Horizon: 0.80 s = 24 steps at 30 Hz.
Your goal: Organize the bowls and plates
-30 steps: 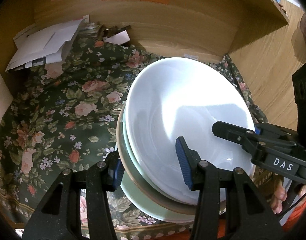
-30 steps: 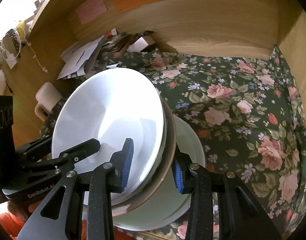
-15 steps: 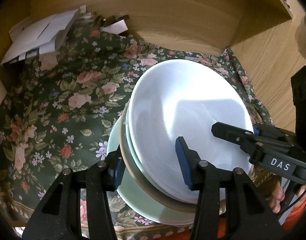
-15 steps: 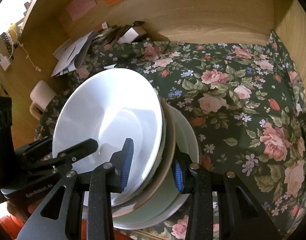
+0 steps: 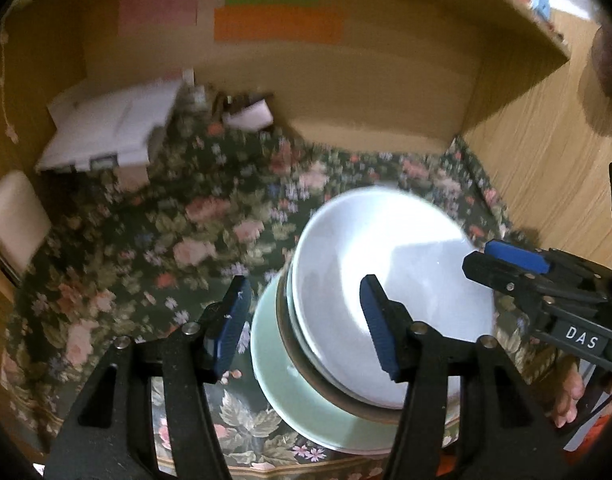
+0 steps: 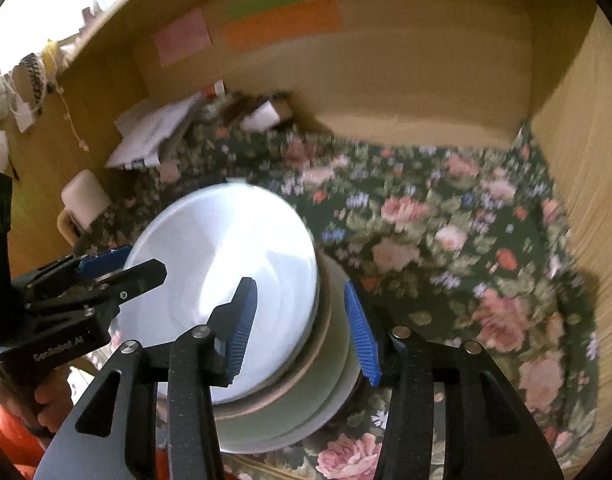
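Between my two grippers the stack of plates [image 5: 390, 304] rests on the flowered cloth [image 5: 153, 240]. My left gripper [image 5: 301, 328] and right gripper [image 6: 301, 328] are opening, pads off the rims. I judge the stack placed; next I must withdraw without touching it.

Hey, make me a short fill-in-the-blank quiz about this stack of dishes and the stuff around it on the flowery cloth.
1. The top dish of the stack is ____ in colour.
2. The widest plate at the bottom of the stack is pale ____.
3. The long sticky note under the green one on the back panel is ____.
4. The tablecloth is printed with ____.

Missing words: white; green; orange; flowers
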Available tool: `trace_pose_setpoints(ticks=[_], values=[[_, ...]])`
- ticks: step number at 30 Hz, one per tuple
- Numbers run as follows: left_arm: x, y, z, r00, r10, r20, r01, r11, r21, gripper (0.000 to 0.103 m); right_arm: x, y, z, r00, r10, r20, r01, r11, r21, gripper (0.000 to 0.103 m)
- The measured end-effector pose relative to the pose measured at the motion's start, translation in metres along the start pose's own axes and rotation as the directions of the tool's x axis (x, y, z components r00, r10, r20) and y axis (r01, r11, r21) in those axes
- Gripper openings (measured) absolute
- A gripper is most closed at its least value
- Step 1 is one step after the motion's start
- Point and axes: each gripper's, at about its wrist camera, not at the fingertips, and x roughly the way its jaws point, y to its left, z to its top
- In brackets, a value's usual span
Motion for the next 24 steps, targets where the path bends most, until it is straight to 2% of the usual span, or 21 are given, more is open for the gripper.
trace_pose_setpoints(ticks=[3,5,7,11,13,14,16,19,21,24], values=[[-0.024,-0.003,0.006,0.996,-0.007,0.084,0.007,1.0,0.003,0.057,-0.021,0.009,0.006,0.997,0.005,0.079,-0.003,1.0,-0.023,0.048],[-0.039,-0.005,0.01,0.991,-0.007,0.136,0.006,1.0,0.004,0.063,-0.037,0.016,0.009,0.99,0.009,0.138,-0.004,0.999,-0.04,0.052],[-0.055,-0.006,0.011,0.981,-0.008,0.192,0.007,1.0,0.003,0.067,-0.053,0.024,0.011,0.98,0.013,0.199,-0.002,0.998,-0.058,0.057],[-0.077,-0.009,0.011,0.966,-0.014,0.257,0.013,1.0,0.004,0.069,-0.079,0.036,0.013,0.954,0.029,0.299,-0.004,0.996,-0.086,0.069],[-0.087,-0.01,0.009,0.957,-0.007,0.288,0.006,1.0,0.005,0.073,-0.087,0.04,0.012,0.943,0.041,0.329,-0.01,0.996,-0.093,0.074],[-0.091,-0.011,0.008,0.954,-0.004,0.3,0.002,1.0,0.007,0.082,-0.09,0.042,0.012,0.938,0.047,0.344,-0.014,0.995,-0.098,0.077],[-0.102,-0.013,0.004,0.937,0.007,0.35,-0.012,1.0,0.014,0.091,-0.097,0.044,0.011,0.928,0.05,0.369,-0.012,0.994,-0.105,0.083],[-0.116,-0.016,-0.001,0.912,0.039,0.408,-0.052,0.998,0.021,0.096,-0.103,0.046,0.007,0.914,0.044,0.402,0.0,0.994,-0.109,0.09],[-0.123,-0.016,-0.003,0.902,0.045,0.43,-0.056,0.998,0.013,0.101,-0.106,0.046,0.005,0.909,0.045,0.413,-0.001,0.994,-0.105,0.095],[-0.13,-0.016,-0.006,0.892,0.05,0.45,-0.062,0.998,0.012,0.102,-0.11,0.046,0.002,0.901,0.046,0.431,-0.003,0.995,-0.101,0.102]])
